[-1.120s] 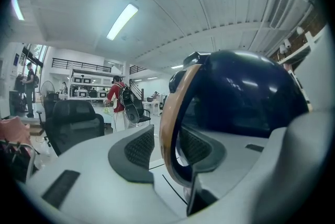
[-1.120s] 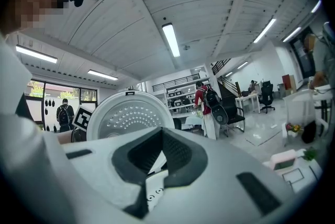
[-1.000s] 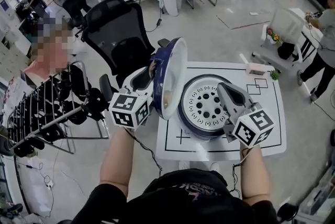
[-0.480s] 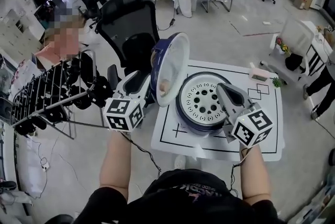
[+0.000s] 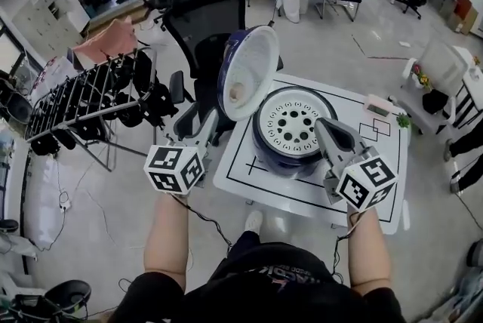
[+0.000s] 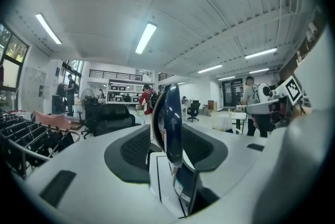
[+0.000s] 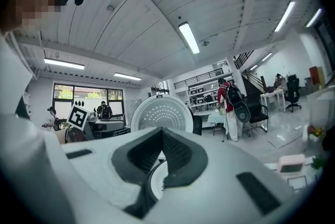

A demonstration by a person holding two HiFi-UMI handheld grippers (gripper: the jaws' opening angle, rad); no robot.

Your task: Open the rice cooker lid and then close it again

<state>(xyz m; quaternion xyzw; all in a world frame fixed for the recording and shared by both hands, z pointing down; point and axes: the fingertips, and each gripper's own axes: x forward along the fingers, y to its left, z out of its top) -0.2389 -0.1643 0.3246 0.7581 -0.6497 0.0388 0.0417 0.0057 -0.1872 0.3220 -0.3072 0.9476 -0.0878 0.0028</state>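
The cooker (image 5: 290, 131) sits on the table (image 5: 381, 189), its lid (image 5: 247, 72) upright at its 10 o'clock. The left gripper (image 5: 202, 122), at 8 o'clock, has its jaws opening, with the lid's edge lined up between them, untouched. The right gripper (image 5: 323, 125), at 4 o'clock, is closed and empty.

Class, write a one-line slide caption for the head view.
Rice cooker on a white table, its lid standing open, a black office chair behind.
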